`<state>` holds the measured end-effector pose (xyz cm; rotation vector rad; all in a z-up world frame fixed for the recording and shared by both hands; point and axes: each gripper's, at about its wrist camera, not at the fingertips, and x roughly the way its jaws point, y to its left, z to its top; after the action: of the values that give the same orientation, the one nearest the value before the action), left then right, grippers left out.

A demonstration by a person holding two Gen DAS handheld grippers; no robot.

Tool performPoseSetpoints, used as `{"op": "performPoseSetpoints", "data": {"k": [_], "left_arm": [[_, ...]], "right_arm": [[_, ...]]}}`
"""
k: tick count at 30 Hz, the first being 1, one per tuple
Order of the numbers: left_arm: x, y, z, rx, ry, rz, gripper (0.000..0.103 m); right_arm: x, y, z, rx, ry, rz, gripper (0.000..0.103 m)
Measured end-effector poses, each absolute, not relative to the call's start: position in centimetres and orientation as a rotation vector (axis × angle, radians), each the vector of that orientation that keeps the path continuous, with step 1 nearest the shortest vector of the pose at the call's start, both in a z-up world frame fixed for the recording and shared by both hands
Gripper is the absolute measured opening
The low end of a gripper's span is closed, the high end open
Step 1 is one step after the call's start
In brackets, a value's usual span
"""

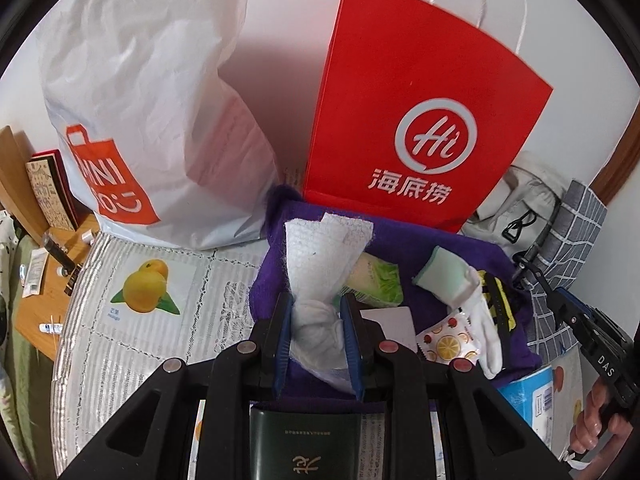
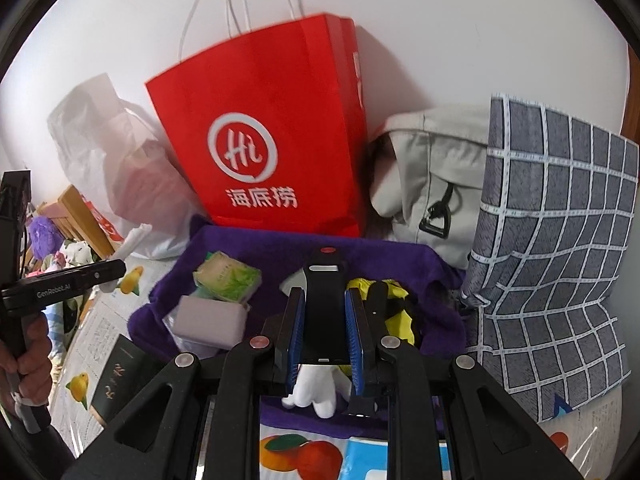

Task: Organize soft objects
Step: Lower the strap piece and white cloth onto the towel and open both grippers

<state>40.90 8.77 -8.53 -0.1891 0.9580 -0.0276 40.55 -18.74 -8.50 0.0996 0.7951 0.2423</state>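
Left tongs (image 1: 318, 312): closed on a white cloth (image 1: 320, 264). The bunched lower part of the cloth sits between the two blue pads; the upper part fans out above them.

Right tongs (image 2: 325, 328): closed on a black strap-like object (image 2: 324, 312) with a red button at its far end. The object stands upright between the blue pads.

Below the right tongs lies a white glove (image 2: 316, 394). In the left wrist view the same glove (image 1: 480, 316), with a pale green cuff, lies to the right of the left tongs.

All of these items rest on a purple cloth (image 1: 420, 240) spread over the surface. Also on the purple cloth:
- a green tissue pack (image 1: 378, 284);
- a sachet printed with fruit slices (image 1: 448, 344);
- a yellow-and-black item (image 2: 396, 308).

Behind the purple cloth a red paper bag (image 1: 420, 100) stands against the wall. A white plastic bag (image 1: 160, 100) stands to its left. A grey backpack (image 2: 432, 176) and a grey checked cushion (image 2: 552, 232) lie to its right.
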Motion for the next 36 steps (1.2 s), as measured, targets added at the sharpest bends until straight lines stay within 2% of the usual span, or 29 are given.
{"op": "performPoseSetpoints", "data": {"k": [17, 32, 33, 35, 36], "left_arm": [[43.2, 8.1, -13.0, -0.179, 1.06, -0.011, 0.023], [43.6, 6.7, -14.1, -0.181, 1.093, -0.052, 0.025], [43.6, 6.6, -14.0, -0.184, 1.089, -0.059, 0.025], [43.7, 6.3, -14.0, -0.185, 1.092, -0.077, 0.029], [43.7, 6.2, -14.0, -0.191, 1.096, -0.089, 0.03]], "right_arm": [[43.2, -18.6, -14.3, 0.106, 0.936, 0.229, 0.02], [43.7, -18.0, -15.5, 0.093, 0.983, 0.23, 0.022], [43.7, -17.9, -15.5, 0.093, 0.983, 0.232, 0.023], [43.6, -18.1, -15.3, 0.094, 0.981, 0.228, 0.036], [43.4, -18.3, -15.1, 0.095, 0.977, 0.224, 0.048]]}}
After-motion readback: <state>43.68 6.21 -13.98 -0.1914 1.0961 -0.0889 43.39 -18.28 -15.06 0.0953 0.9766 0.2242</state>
